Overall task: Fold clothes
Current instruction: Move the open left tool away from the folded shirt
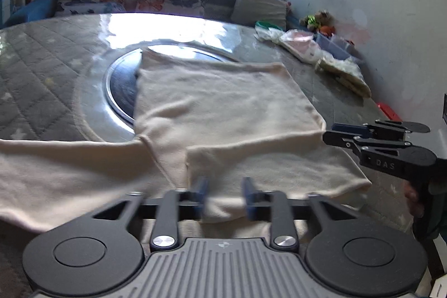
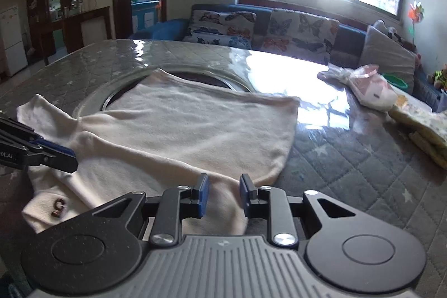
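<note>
A cream long-sleeved garment (image 1: pixel 223 102) lies flat on the table, its hem at the far side. One sleeve (image 1: pixel 56 172) stretches out to the left; the other sleeve (image 1: pixel 265 166) is folded across the near part of the body. My left gripper (image 1: pixel 225 193) is open just above the near edge of the folded sleeve, nothing between its blue pads. My right gripper (image 1: pixel 331 134) hovers at the garment's right edge. In the right wrist view the right gripper (image 2: pixel 223 194) is open over the garment (image 2: pixel 195 130), with the left gripper (image 2: pixel 69 158) at the left beside a small dark logo (image 2: pixel 58 207).
The table (image 2: pixel 349 158) has a grey quilted cover under glossy clear plastic and a round metal-rimmed recess (image 1: pixel 120 85) partly under the garment. Plastic bags (image 2: pixel 368 85) and a folded patterned cloth (image 2: pixel 424 127) sit at the right. A sofa with butterfly cushions (image 2: pixel 279 30) stands behind.
</note>
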A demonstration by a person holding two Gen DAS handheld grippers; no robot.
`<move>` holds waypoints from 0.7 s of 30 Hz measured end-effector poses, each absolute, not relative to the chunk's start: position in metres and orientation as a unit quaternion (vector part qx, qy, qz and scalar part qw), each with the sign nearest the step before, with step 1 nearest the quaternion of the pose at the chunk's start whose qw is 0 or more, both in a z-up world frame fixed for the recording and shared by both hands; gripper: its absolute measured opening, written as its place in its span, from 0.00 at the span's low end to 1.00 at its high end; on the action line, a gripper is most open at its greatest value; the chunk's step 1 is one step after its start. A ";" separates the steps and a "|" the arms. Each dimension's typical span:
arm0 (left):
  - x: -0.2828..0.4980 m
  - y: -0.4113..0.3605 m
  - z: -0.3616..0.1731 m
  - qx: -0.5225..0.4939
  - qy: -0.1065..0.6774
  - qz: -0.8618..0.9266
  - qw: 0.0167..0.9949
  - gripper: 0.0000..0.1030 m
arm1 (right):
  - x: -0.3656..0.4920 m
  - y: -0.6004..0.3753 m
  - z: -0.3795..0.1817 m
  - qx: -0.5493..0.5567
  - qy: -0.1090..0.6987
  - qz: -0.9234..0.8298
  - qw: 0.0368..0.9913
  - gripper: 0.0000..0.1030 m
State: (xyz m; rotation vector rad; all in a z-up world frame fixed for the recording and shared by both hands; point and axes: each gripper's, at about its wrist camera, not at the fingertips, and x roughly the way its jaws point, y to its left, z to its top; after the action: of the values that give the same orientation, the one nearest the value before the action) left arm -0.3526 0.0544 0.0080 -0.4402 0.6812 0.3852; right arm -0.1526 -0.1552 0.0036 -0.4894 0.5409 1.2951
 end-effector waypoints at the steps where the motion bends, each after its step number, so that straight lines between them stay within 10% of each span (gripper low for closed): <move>1: -0.359 0.057 0.011 -0.210 0.323 0.200 0.901 0.66 | -0.158 -0.154 0.007 -0.224 0.240 0.597 0.732 0.23; 10: -0.420 0.099 0.016 -0.237 0.277 0.339 0.867 1.00 | -0.208 -0.129 0.010 -0.236 0.221 0.654 0.684 0.36; 21: -0.485 0.161 0.010 -0.270 0.229 0.503 0.788 1.00 | -0.238 -0.115 0.010 -0.249 0.214 0.679 0.657 0.37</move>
State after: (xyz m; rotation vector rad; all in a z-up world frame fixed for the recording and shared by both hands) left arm -0.4852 0.1609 0.0099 -0.5820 0.4927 1.0840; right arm -0.2376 -0.1154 0.0102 -0.5638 0.4843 1.5379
